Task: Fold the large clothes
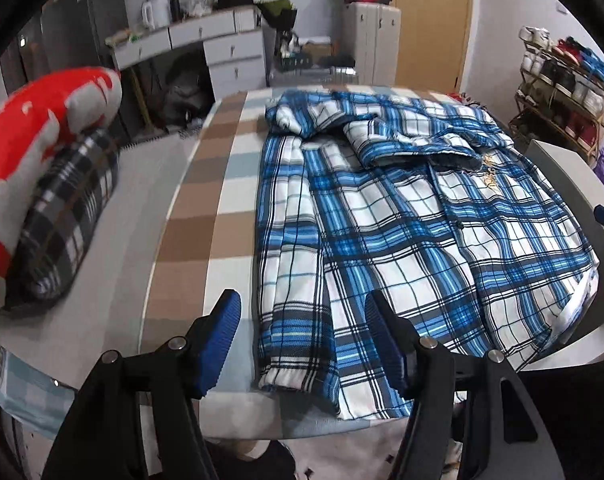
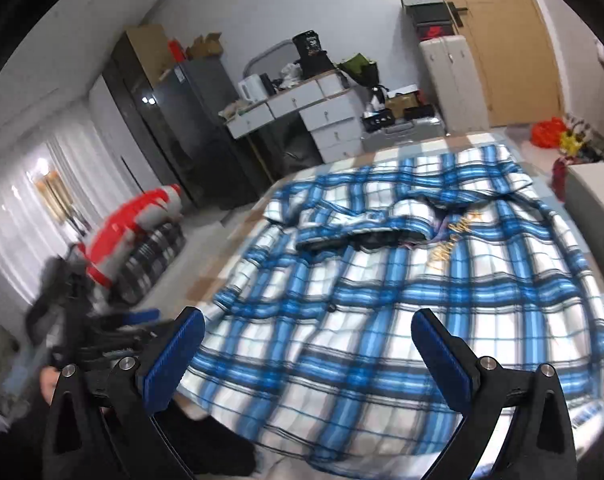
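Observation:
A large blue-and-white plaid shirt (image 1: 414, 220) lies spread on a bed with a brown, white and pale-blue checked sheet (image 1: 206, 208). One sleeve is folded straight down the shirt's left side, its cuff (image 1: 294, 376) at the near edge. The other sleeve (image 1: 414, 140) lies across the chest beside gold embroidery (image 1: 488, 170). My left gripper (image 1: 301, 298) hovers open above the near cuff, holding nothing. My right gripper (image 2: 307, 316) is open over the shirt's (image 2: 402, 300) near hem, also holding nothing. The right wrist view is blurred.
A red-and-grey cushion (image 1: 34, 136) and a dark plaid pillow (image 1: 70, 216) lie on the bed's left. A grey board (image 1: 570, 188) adjoins the shirt's right side. Beyond the bed stand a white drawer desk (image 1: 206, 48), a suitcase (image 1: 370, 40) and a shoe rack (image 1: 562, 88).

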{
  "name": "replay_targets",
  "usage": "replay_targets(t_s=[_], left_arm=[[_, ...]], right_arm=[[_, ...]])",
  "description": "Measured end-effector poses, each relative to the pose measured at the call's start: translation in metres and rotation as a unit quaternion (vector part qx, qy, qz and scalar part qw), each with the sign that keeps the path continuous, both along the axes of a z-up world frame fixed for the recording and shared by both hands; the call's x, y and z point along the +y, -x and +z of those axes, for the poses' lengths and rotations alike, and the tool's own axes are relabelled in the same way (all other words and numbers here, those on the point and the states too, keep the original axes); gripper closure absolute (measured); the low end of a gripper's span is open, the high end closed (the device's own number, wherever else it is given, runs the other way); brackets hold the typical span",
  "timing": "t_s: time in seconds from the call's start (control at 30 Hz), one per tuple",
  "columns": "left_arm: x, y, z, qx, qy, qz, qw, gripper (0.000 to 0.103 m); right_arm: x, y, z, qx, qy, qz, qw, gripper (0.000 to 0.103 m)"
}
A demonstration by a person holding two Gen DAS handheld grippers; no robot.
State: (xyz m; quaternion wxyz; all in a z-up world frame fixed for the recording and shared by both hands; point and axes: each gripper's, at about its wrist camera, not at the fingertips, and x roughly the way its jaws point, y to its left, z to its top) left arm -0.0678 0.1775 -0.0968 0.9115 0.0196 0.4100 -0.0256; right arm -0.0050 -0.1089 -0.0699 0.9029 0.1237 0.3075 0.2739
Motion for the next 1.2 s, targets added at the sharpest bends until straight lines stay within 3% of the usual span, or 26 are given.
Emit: replay_targets(t_s=[0.07,0.27,0.5,0.73,0.93,1.03,1.2], left_arm=[[0.003,0.003,0.001,-0.013,-0.004,0.009,0.9999,0.022],[0.003,0.003,-0.006,-0.034,-0.03,0.018,0.9988,0.021],[0.012,-0.008,-0.031,0.054,-0.018,0.006,0.9983,0.021],[0.023,-0.023,-0.045,0.113,-0.021,0.011,0.9934,0.021],[0.028,-0.037,-0.051,0.175,0.026,-0.029,0.9839,0.021],[0.033,-0.044,-0.045,0.171,0.02,-0.036,0.9844,0.021],[0.046,-0.064,-0.051,0.207,0.079,-0.054,0.9736,0.021]], right_arm=[[-0.003,0.001,-0.002,-0.002,0.004,-0.013,1.0,0.0],[-0.014,-0.007,-0.011,0.018,-0.014,-0.045,0.999,0.0],[-0.021,-0.016,-0.022,0.046,-0.021,-0.06,0.997,0.0],[-0.025,-0.017,-0.027,0.053,-0.018,-0.062,0.996,0.0],[-0.024,-0.016,-0.026,0.057,-0.027,-0.052,0.997,0.0],[-0.022,-0.015,-0.025,0.055,-0.026,-0.045,0.997,0.0],[-0.021,-0.008,-0.018,0.042,-0.034,-0.033,0.998,0.0]])
